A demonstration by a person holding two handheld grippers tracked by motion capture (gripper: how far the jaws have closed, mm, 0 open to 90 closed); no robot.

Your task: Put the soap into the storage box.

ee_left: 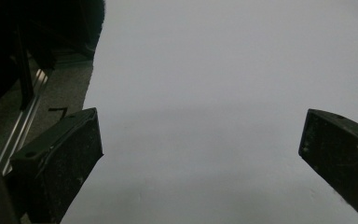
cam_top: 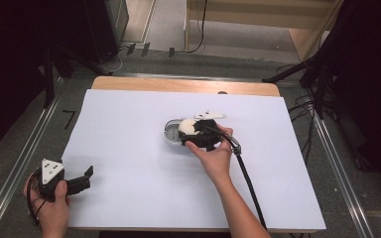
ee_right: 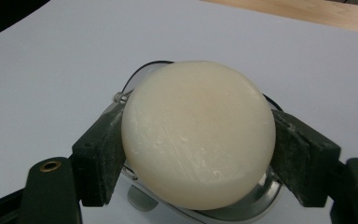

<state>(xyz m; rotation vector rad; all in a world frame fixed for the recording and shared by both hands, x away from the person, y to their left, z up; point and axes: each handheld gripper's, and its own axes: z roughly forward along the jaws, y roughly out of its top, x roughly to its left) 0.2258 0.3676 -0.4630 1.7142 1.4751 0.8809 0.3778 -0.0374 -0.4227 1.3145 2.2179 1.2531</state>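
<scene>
A round cream-white soap bar (ee_right: 198, 135) sits between the two black jaws of my right gripper (ee_right: 199, 148), which is shut on its sides. Under the soap lies a shallow oval metal dish (ee_right: 244, 210) with a thin rim. In the high view the soap bar (cam_top: 185, 126) and right gripper (cam_top: 188, 131) are at the table's middle, over the dish (cam_top: 170, 132). My left gripper (cam_top: 86, 177) rests at the table's front left corner. Its jaws stand wide apart over bare white sheet, left gripper (ee_left: 200, 149) holding nothing.
A white sheet (cam_top: 129, 148) covers the table, with a wooden strip (cam_top: 178, 85) showing along the far edge. Metal rails (cam_top: 27, 148) run along both sides on the grey floor. A black cable (cam_top: 250, 183) trails from the right gripper toward the front edge.
</scene>
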